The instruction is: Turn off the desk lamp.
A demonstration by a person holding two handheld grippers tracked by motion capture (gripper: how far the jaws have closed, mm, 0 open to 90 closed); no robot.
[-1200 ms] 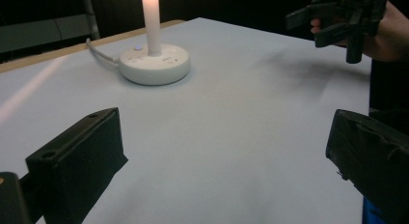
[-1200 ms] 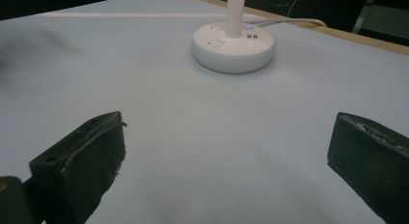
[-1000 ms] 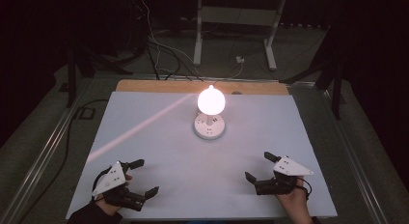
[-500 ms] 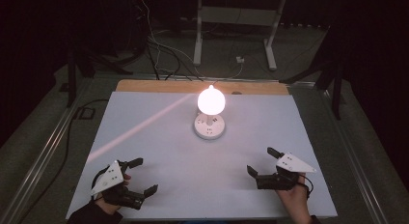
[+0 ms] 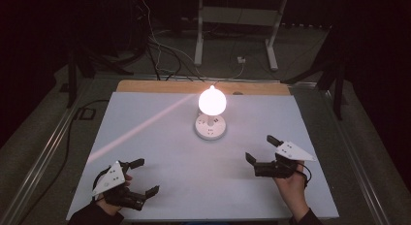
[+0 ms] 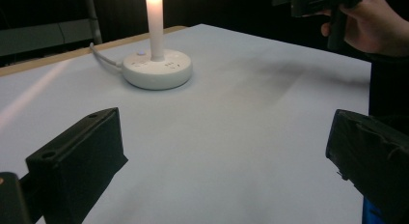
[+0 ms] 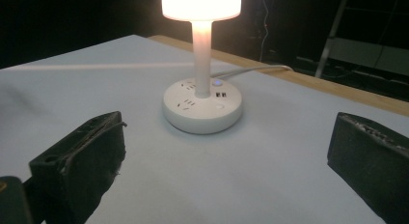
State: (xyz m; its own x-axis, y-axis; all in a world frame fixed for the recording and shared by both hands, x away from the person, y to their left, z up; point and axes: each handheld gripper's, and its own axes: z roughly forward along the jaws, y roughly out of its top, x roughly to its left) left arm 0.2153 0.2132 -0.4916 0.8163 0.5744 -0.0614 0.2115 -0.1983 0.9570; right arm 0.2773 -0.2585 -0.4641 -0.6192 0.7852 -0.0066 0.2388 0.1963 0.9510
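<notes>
A lit lamp (image 5: 212,101) glows on a round white base (image 5: 210,127) with sockets, at the middle of the white table top (image 5: 160,152). Its base (image 7: 202,109) lies ahead of my right gripper (image 7: 226,151), stem rising to the bright shade (image 7: 201,4). My right gripper (image 5: 261,151) hovers open at the front right, nothing between its jaws. My left gripper (image 5: 143,177) is open at the front left, held low over the table. In the left gripper view the lamp base (image 6: 156,69) sits far ahead, and the other hand (image 6: 371,26) holds its gripper at the top right.
A white cable (image 5: 228,72) runs from the lamp base off the back edge to a plug on the floor. A wooden strip (image 5: 145,87) borders the table's far edge. Behind stand a white metal frame (image 5: 232,21) and dark cables (image 5: 155,50).
My right gripper has moved a little forward and to the right, toward the lamp side. The left gripper has barely shifted. Both stay open.
</notes>
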